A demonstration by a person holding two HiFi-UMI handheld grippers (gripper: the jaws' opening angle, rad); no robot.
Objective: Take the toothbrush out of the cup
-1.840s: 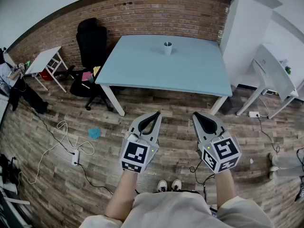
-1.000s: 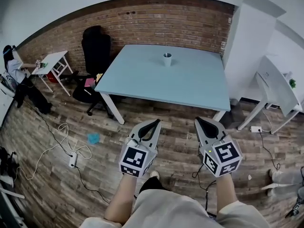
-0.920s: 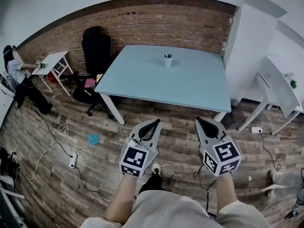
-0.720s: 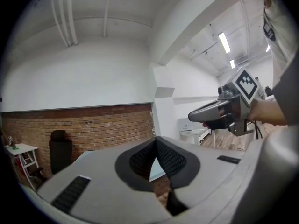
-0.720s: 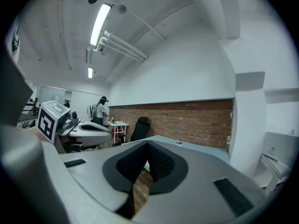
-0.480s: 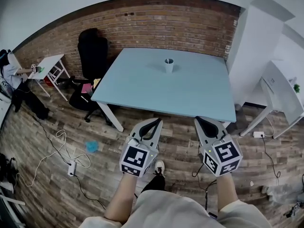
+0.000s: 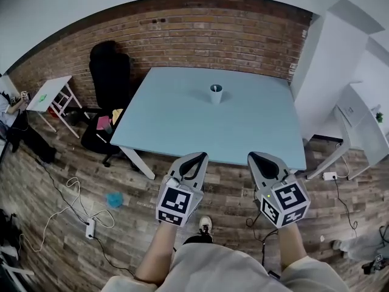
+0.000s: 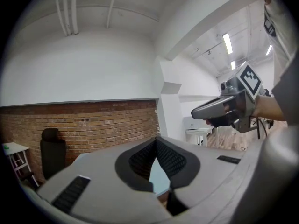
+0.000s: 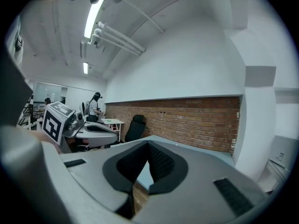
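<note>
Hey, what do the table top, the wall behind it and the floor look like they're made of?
Table: the top is pale blue, smooth and matte with one even colour, so probably laminate or painted board.
Wall: bare red-brown brick, with the mortar lines showing.
Floor: wood-look planks in mixed brown tones. It could be real wood or vinyl; the look leaves that open.

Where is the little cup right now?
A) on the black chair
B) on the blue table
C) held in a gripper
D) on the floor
B: the cup stands upright on the light blue table, toward its far side near the brick wall.
</note>
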